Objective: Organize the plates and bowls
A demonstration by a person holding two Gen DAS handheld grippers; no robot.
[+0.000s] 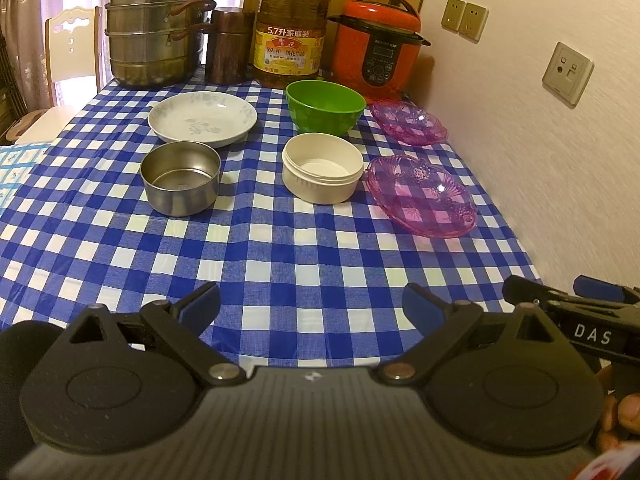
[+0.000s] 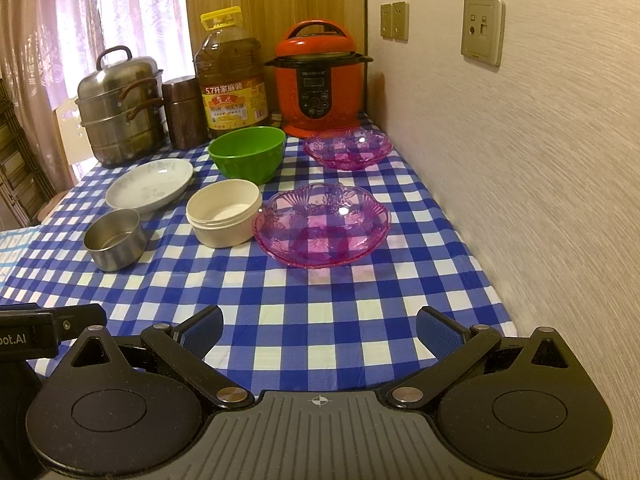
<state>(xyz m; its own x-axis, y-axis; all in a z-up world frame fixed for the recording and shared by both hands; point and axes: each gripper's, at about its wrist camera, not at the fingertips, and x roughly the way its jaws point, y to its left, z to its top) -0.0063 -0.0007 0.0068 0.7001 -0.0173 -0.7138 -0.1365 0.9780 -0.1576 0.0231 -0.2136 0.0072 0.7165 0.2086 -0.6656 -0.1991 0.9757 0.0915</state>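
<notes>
- left gripper point(image 1: 311, 305): jaws spread wide, empty, above the blue-white checked tablecloth point(image 1: 280, 248)
- right gripper point(image 2: 319, 328): same, gaping, empty
- near translucent purple glass dish point(image 2: 322, 225) just beside cream round plastic bowl point(image 2: 224, 212)
- green plastic bowl point(image 2: 248, 154) behind the cream one, white floral ceramic plate point(image 2: 150, 184) to its left

Oil bottle point(image 1: 291, 24) label: "5.7升家庭装". Right gripper point(image 1: 592, 320) body: "DAS" (cooker brand unreadable).
</notes>
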